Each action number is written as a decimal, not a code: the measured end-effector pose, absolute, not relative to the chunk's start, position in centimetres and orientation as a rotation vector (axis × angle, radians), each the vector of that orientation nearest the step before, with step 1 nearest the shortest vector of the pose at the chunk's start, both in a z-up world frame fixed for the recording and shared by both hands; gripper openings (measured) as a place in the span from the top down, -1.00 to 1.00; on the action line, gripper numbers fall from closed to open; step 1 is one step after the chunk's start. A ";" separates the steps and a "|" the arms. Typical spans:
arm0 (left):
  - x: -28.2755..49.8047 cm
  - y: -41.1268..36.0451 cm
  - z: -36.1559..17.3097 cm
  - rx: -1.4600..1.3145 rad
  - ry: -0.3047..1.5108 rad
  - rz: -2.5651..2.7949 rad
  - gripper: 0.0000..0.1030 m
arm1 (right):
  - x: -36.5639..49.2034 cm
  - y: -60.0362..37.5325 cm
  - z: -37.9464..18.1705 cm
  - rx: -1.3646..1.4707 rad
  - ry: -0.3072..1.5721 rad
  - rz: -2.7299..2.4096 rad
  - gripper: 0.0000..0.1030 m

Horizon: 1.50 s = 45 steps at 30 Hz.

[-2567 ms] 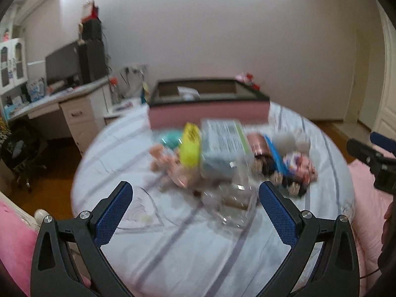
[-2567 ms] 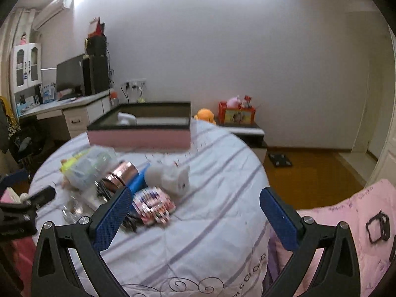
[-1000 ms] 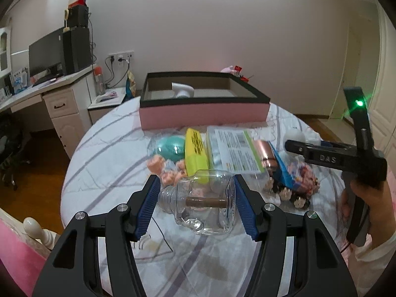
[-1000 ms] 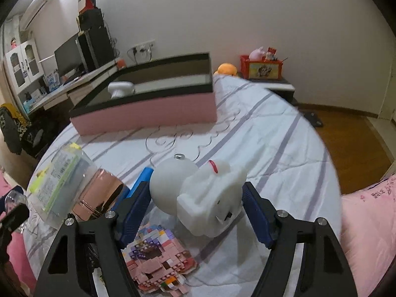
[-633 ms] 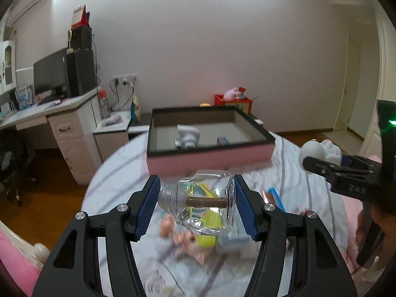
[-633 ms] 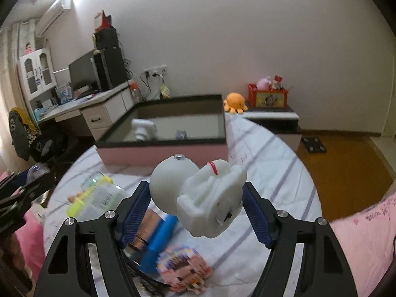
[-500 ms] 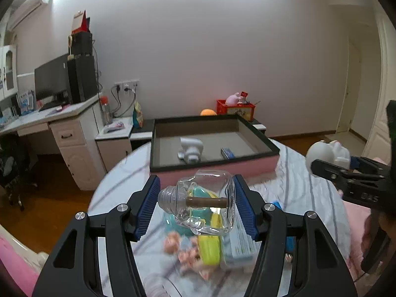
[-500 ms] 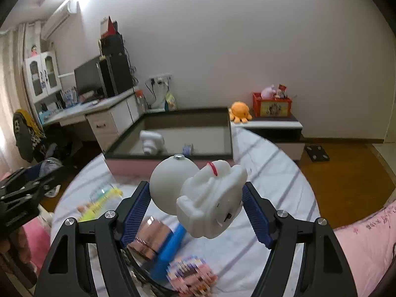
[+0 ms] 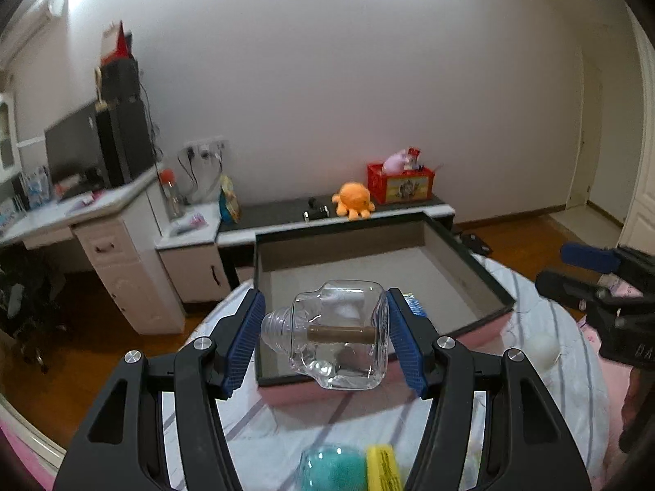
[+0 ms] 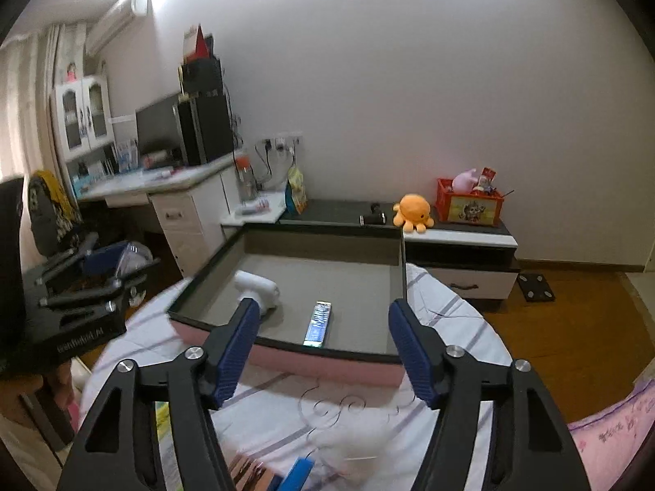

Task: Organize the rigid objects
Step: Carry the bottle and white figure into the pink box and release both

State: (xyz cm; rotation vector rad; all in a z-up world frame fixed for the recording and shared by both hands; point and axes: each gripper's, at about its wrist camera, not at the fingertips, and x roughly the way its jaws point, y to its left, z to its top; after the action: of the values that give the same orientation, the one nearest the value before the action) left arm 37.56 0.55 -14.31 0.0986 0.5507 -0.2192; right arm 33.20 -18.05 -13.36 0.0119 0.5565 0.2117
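My left gripper [image 9: 325, 343] is shut on a clear glass bottle [image 9: 339, 339] that has a brown cork stick inside. It holds the bottle in the air, level, over the near wall of the pink box [image 9: 483, 286] with the black rim. My right gripper [image 10: 323, 345] has nothing between its fingers and its jaws are closing. A white toy [image 10: 356, 438] shows as a blur on the striped bedcover below it. The pink box [image 10: 403, 270] holds a white object [image 10: 258, 286] and a blue bar [image 10: 319, 321].
A teal ball [image 9: 333, 468] and a yellow packet [image 9: 382, 468] lie on the bedcover near me. Past the box are a low cabinet with an orange plush [image 10: 413, 210] and a desk [image 10: 163, 182] to the left. Wooden floor lies to the right.
Both grippers rose and moved toward the pink box. The right gripper let go of the white toy, which dropped to the bedcover. The left still holds the bottle.
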 end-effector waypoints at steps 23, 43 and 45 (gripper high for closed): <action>38.3 0.0 -17.3 0.098 0.612 -0.242 -0.19 | 33.2 -25.9 -25.6 0.173 0.850 0.090 -0.19; 45.7 -1.4 -18.0 0.134 0.694 -0.240 -0.19 | 41.2 -20.0 -17.9 0.034 0.694 0.195 -0.04; 46.7 -1.1 -19.1 0.130 0.728 -0.225 -0.19 | 43.2 -19.0 -19.1 0.001 0.734 0.195 -0.04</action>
State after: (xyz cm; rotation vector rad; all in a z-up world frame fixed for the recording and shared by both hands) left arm 46.73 -1.05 -19.09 0.1304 0.7280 -0.2246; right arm 43.20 -18.99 -19.12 0.0006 0.7340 0.1947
